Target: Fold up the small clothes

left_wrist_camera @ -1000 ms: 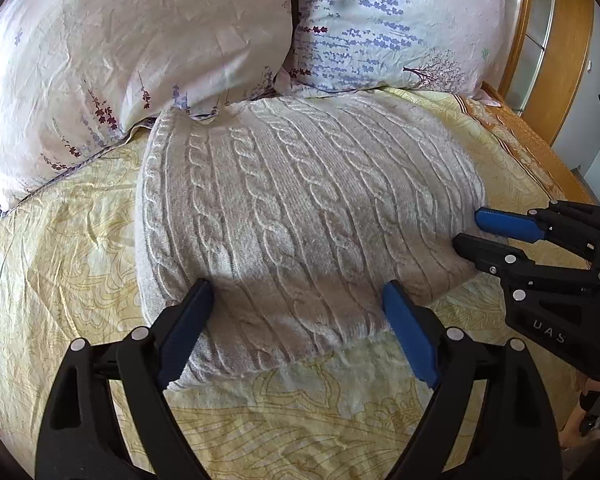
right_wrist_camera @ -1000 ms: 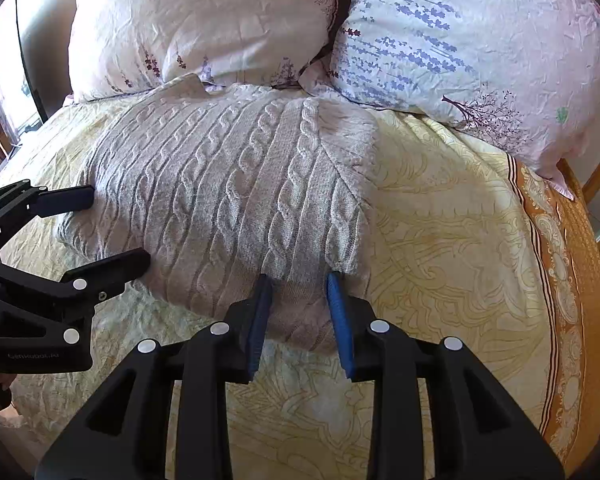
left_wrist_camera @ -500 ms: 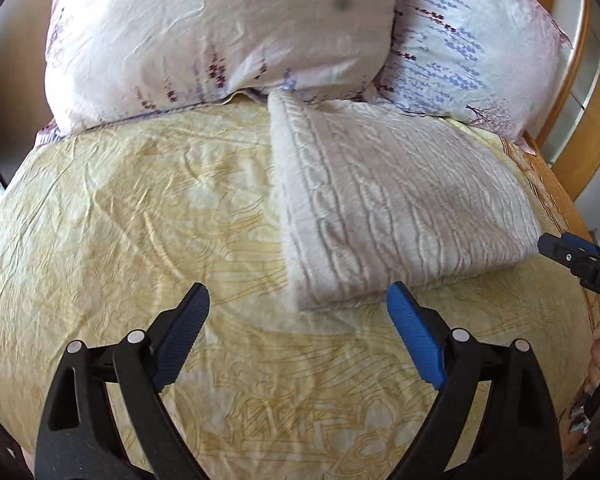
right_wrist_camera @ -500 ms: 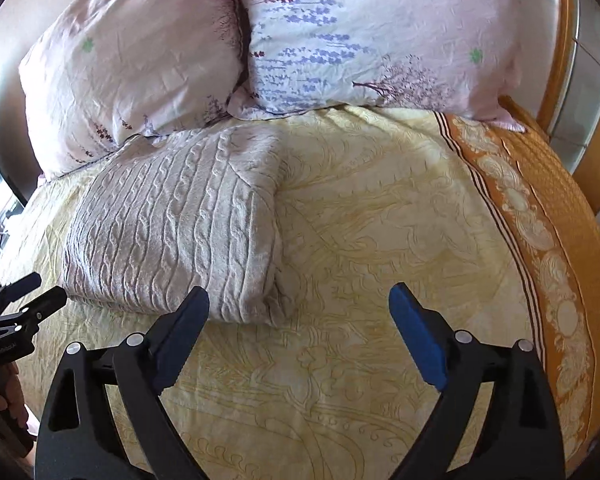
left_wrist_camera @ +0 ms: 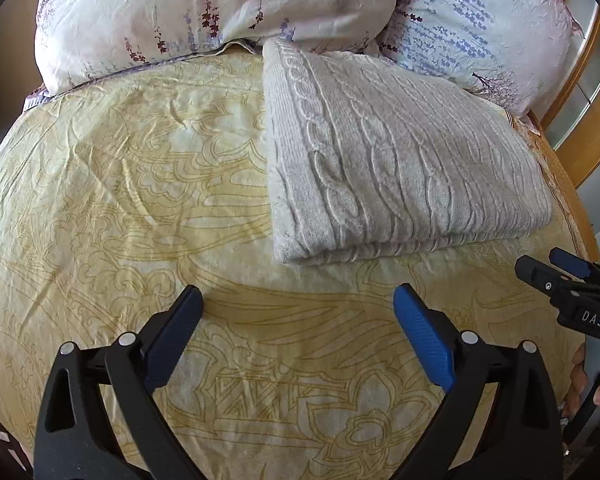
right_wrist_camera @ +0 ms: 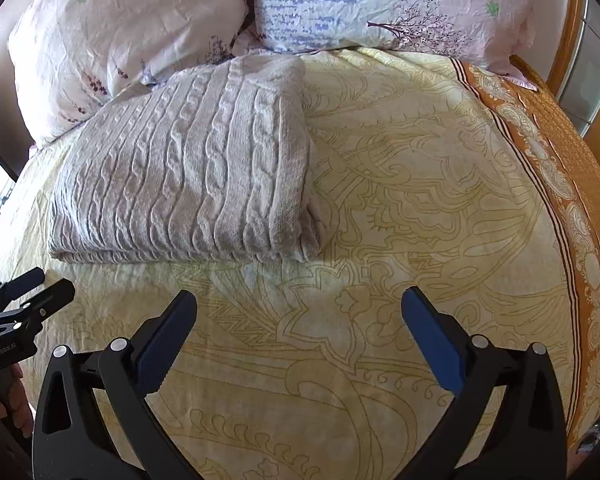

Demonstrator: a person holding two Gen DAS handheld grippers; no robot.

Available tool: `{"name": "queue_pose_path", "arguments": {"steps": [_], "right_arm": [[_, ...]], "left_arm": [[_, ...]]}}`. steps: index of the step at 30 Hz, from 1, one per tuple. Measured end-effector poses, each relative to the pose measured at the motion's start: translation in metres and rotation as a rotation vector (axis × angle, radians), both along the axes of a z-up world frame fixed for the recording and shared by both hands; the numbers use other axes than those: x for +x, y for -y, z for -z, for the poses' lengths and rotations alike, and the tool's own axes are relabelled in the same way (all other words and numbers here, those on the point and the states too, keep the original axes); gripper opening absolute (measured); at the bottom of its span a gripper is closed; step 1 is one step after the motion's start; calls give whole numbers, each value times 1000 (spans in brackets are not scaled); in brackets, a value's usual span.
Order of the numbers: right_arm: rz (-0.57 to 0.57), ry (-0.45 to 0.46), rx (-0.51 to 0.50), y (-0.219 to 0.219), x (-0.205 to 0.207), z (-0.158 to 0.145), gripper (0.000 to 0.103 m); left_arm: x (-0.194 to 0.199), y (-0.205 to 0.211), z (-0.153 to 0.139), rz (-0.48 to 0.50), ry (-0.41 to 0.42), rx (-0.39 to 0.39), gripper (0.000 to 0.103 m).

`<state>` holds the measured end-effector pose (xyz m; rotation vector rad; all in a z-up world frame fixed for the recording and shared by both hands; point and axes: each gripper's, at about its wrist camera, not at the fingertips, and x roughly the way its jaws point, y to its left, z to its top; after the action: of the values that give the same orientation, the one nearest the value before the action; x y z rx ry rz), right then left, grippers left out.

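Observation:
A pale grey cable-knit sweater (left_wrist_camera: 396, 160) lies folded in a flat rectangle on the yellow patterned bedsheet (left_wrist_camera: 140, 200), its far edge against the pillows. It also shows in the right wrist view (right_wrist_camera: 188, 172). My left gripper (left_wrist_camera: 298, 320) is open and empty, hovering over the sheet a short way in front of the sweater's near left corner. My right gripper (right_wrist_camera: 300, 320) is open and empty, in front of the sweater's near right corner. Each gripper also shows at the edge of the other's view, the right one (left_wrist_camera: 556, 268) and the left one (right_wrist_camera: 36, 284).
Two floral pillows (left_wrist_camera: 220, 12) (right_wrist_camera: 380, 0) lean at the head of the bed behind the sweater. An orange patterned border (right_wrist_camera: 572, 184) runs along the bed's right side, with a wooden frame (left_wrist_camera: 580, 92) beyond it.
Both grippers have drawn back from the sweater toward the foot of the bed. The right gripper, nearly shut at the sweater's hem a second ago, has opened wide. The sweater lies still.

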<state>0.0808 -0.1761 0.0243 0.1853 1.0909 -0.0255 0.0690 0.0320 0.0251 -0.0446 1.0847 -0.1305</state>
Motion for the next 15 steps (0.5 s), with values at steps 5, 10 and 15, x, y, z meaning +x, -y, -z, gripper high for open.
{"name": "queue_pose_path", "arguments": {"steps": [5, 10, 15], "right_arm": [[-18, -24, -19, -7, 1, 6, 102], [-40, -24, -45, -12, 0, 7, 102], [-52, -26, -70, -16, 1, 8, 102]], "left_arm": [[2, 7, 4, 2, -4, 52, 101], [5, 12, 6, 5, -12, 97, 101], [9, 16, 9, -4, -27, 133, 101]]}}
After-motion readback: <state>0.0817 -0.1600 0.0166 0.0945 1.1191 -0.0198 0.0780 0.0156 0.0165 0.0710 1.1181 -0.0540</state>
